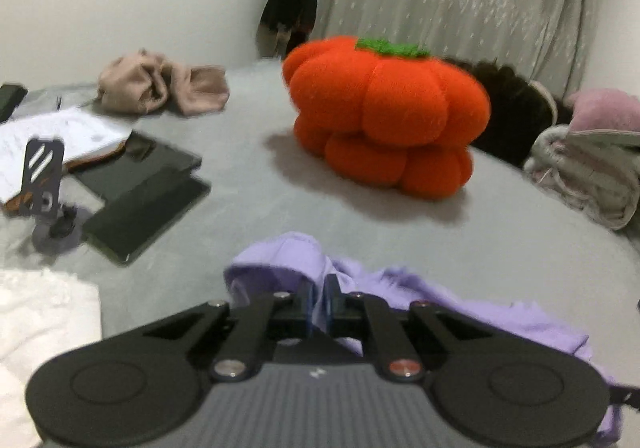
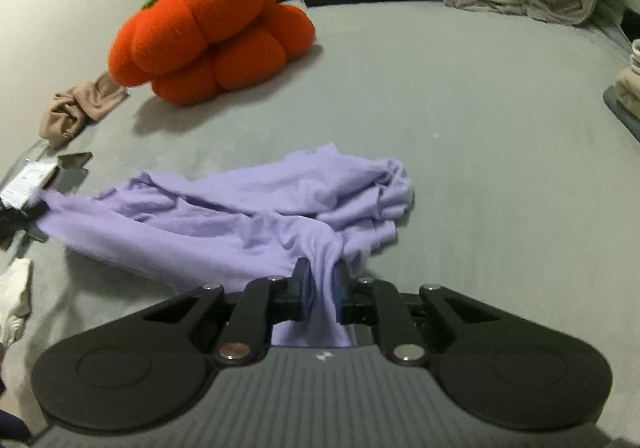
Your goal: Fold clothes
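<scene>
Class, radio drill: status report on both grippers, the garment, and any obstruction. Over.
Left gripper shut on purple garment. Right gripper shut on it too. Garment crumpled, unfolded on grey bed. Orange plush pumpkin beyond, apart.

The left gripper [image 1: 319, 298] points downward with its jaws nearly closed, pinching purple cloth [image 1: 440, 296]. The right gripper [image 2: 319, 282] (also tilted down) clamps a bunched fold of it.
</scene>
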`<state>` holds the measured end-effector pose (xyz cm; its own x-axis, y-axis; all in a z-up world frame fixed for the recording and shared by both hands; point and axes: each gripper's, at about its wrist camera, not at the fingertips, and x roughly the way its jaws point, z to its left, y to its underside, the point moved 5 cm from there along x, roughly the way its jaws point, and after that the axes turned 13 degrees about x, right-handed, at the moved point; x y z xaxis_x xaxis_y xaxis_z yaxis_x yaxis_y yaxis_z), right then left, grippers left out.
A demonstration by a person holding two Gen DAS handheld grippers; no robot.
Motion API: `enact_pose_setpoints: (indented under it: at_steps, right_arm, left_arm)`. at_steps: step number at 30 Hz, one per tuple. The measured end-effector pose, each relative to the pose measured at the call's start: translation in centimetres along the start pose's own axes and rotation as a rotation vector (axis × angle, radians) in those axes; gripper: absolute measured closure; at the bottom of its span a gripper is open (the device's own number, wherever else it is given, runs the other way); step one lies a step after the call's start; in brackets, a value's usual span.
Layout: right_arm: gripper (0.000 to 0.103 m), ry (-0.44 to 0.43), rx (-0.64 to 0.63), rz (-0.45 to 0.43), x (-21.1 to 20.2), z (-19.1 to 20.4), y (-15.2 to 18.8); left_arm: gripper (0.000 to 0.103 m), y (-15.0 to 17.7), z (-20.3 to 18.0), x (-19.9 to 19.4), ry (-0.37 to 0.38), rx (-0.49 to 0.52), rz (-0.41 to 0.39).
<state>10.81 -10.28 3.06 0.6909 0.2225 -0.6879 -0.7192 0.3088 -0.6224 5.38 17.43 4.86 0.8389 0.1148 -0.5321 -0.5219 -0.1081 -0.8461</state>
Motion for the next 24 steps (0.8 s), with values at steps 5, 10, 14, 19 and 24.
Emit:
enact_pose_setpoints:
  at_steps: [5, 10, 14, 19, 24]
  right_arm:
    - [0.092, -0.035, -0.018, -0.005, -1.0, 0.6, -0.1]
    - [0.096, -0.023, -0.069, 0.015, -0.7, 2.1, 0.9]
    - [0.095, -0.006, -0.107, -0.003, -0.9, 2.9, 1.2]
    - [0.082, 0.026, -0.101, 0.020, -0.4, 2.0, 1.5]
    - [0.071, 0.054, -0.094, 0.067, 0.9, 1.2, 1.9]
  left_arm:
    - [0.098, -0.4, 1.1, -1.1, -0.072, 0.003, -0.044]
    - [0.098, -0.7, 3.2, -2.0, -0.227, -0.002, -0.058]
    - [0.098, -0.9, 4.2, -2.7, -0.217, -0.056, -0.098]
    - [0.098, -1.6, 4.2, -3.6, -0.276, -0.072, -0.175]
    - [0.098, -1.5, 6.0, -4.3, -0.321, -0.161, -0.197]
